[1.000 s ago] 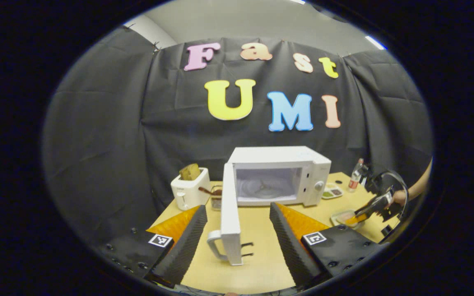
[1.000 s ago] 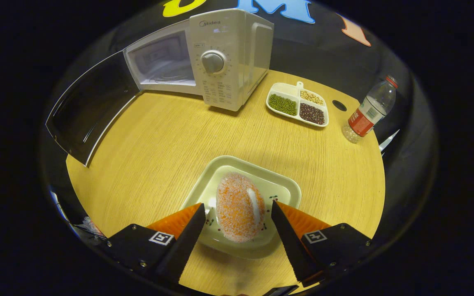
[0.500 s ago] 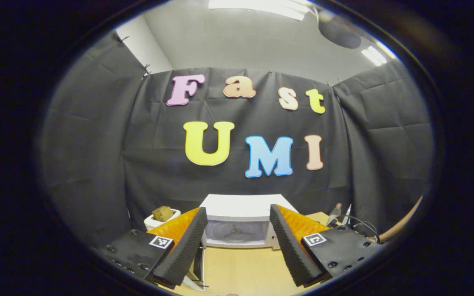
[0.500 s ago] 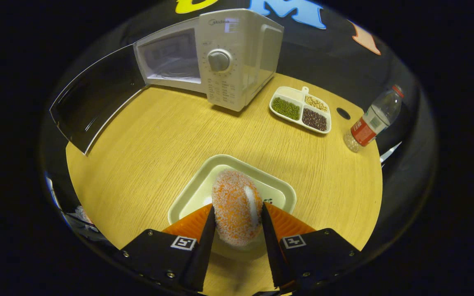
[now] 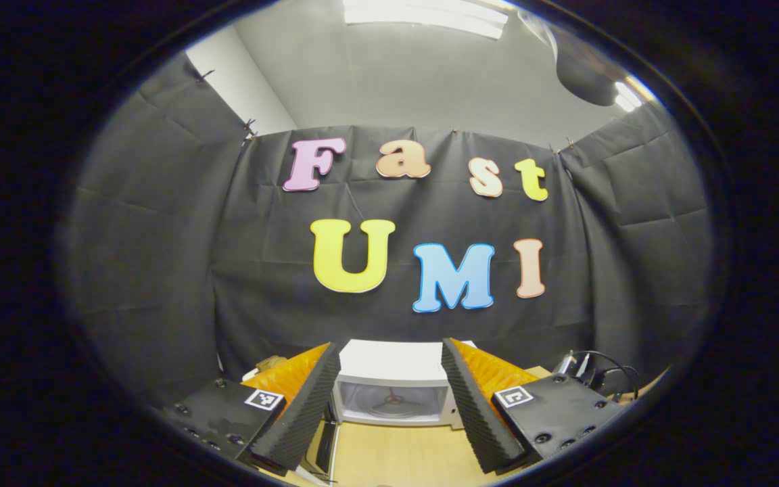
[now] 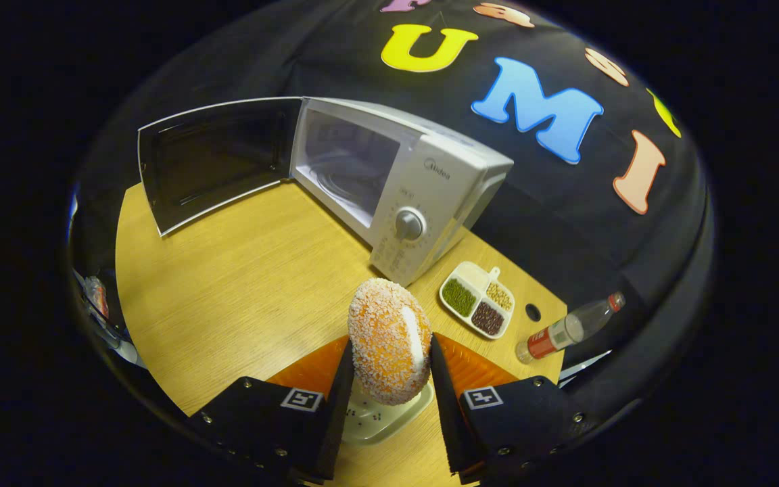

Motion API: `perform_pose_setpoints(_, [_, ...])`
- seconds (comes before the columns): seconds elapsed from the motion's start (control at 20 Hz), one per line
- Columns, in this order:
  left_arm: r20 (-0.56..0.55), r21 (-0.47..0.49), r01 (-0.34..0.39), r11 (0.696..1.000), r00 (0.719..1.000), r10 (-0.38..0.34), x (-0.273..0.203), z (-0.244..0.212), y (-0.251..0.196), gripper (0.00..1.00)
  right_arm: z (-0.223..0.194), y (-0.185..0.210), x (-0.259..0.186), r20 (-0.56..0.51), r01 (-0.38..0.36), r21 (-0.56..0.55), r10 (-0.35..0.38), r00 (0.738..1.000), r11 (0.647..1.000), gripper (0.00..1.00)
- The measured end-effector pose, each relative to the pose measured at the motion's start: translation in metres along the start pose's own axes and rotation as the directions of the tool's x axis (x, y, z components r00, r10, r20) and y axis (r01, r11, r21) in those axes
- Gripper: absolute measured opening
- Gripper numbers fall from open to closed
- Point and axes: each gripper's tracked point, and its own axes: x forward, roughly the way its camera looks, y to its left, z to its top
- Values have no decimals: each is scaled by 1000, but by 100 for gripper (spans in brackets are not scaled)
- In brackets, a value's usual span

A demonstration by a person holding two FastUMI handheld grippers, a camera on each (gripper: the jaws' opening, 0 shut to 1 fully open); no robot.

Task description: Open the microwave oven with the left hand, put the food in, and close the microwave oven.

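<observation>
While my right gripper [image 6: 387,399] clamps the bun [image 6: 389,340], microwave [image 6: 399,196] ahead stands open; my left gripper [image 5: 387,406] is spread, empty.

One microwave [image 6: 423,182], one bun [image 6: 389,340], one bottle [image 6: 565,329]

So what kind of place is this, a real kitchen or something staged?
Most likely a staged kitchen corner in a recording booth: a white microwave oven with its door open stands on a round light-wood table, backed by a black cloth wall, with a white divided dish of beans beside it.
</observation>
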Motion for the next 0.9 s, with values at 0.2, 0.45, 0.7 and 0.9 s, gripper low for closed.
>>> perform_pose_setpoints(0.2, [26,50,7,999,1000,-9,1,20,20,97,70,2,-10,143,68,-35,-62,988,997,61])
perform_pose_setpoints(0.45, [42,54,-8,998,999,6,-6,14,49,97,134,27,5,244,117,-123,-84,966,985,61])
perform_pose_setpoints(0.7, [5,67,-12,998,1000,11,-18,0,72,98,161,46,41,263,172,-214,-113,958,962,61])
perform_pose_setpoints(0.9, [-23,59,-61,996,998,63,-28,-12,96,98,177,58,82,281,220,-361,-120,952,906,61])
